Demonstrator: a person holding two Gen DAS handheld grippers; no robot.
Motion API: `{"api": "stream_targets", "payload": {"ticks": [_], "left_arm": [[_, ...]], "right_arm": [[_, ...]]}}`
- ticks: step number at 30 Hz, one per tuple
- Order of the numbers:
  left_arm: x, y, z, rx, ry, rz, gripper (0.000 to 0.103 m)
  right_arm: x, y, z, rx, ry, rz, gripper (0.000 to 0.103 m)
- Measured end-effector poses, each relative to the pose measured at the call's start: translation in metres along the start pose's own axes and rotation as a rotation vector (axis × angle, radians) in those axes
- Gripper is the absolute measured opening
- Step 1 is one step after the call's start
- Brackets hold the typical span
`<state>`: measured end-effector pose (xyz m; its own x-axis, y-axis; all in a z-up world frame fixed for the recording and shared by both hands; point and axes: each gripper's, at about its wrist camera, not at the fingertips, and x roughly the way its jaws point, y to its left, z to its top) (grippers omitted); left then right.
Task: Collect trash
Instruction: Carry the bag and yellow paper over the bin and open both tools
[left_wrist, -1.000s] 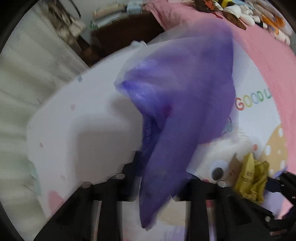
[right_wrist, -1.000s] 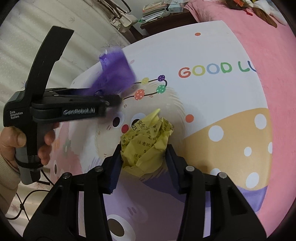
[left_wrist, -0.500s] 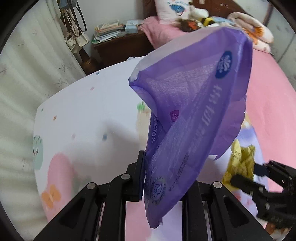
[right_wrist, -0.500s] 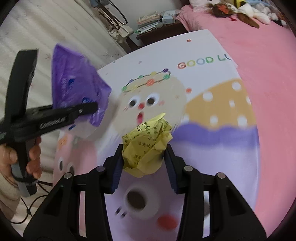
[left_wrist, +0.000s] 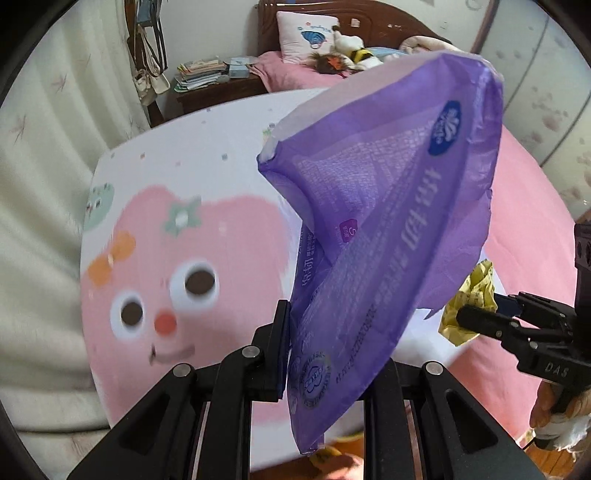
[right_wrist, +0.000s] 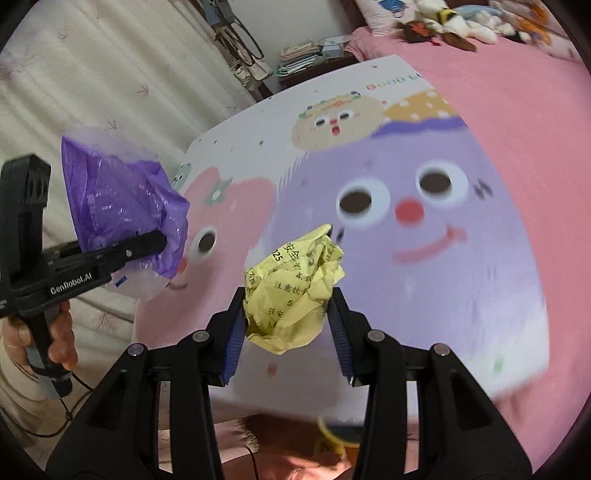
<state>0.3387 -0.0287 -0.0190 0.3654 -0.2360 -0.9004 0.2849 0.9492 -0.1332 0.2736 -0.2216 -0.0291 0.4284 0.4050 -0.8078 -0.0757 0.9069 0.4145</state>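
Crumpled yellow printed paper ball (right_wrist: 293, 291) clamped in right gripper (right_wrist: 288, 325) above cartoon-printed play mat (right_wrist: 461, 229); purple plastic bag (right_wrist: 122, 206) pinched by left gripper (right_wrist: 159, 240), left of ball.

A big white play mat (left_wrist: 207, 155) with cartoon faces is spread on a pink bed cover (right_wrist: 509, 96). A pink face with round eyes (left_wrist: 192, 280) and a purple smiling face (right_wrist: 417, 229) are printed on it. Colourful letters (right_wrist: 393, 79) are printed near its far edge. A white pillow (left_wrist: 304, 35) and soft toys (left_wrist: 347, 51) are seen at the head of the bed. Books are piled on a dark wooden bedside table (left_wrist: 218, 88). Bags (left_wrist: 149, 74) are hung by a pale curtain (right_wrist: 92, 74).
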Motion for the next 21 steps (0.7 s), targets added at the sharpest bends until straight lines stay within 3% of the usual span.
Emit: {"api": "stream_targets", "payload": {"ticks": [5,10,15,21], "left_arm": [[-0.034,-0.030,-0.100,-0.006,0.044,-0.020,0.017],[-0.033,-0.050,-0.183,-0.041,0.107,-0.035,0.017],[0.000,-0.073,-0.262,-0.141,0.175,-0.030,0.017],[0.074,-0.099,-0.351,-0.222,0.260,-0.025,0.017]], "right_arm": [[-0.023,0.019,-0.065,0.010,0.059,-0.006,0.039],[-0.016,0.026,-0.122,-0.051,0.180,-0.011,0.039],[0.012,0.002,-0.174,-0.081,0.287,-0.022,0.039],[0.062,-0.048,-0.233,-0.068,0.367,-0.045,0.039]]}}
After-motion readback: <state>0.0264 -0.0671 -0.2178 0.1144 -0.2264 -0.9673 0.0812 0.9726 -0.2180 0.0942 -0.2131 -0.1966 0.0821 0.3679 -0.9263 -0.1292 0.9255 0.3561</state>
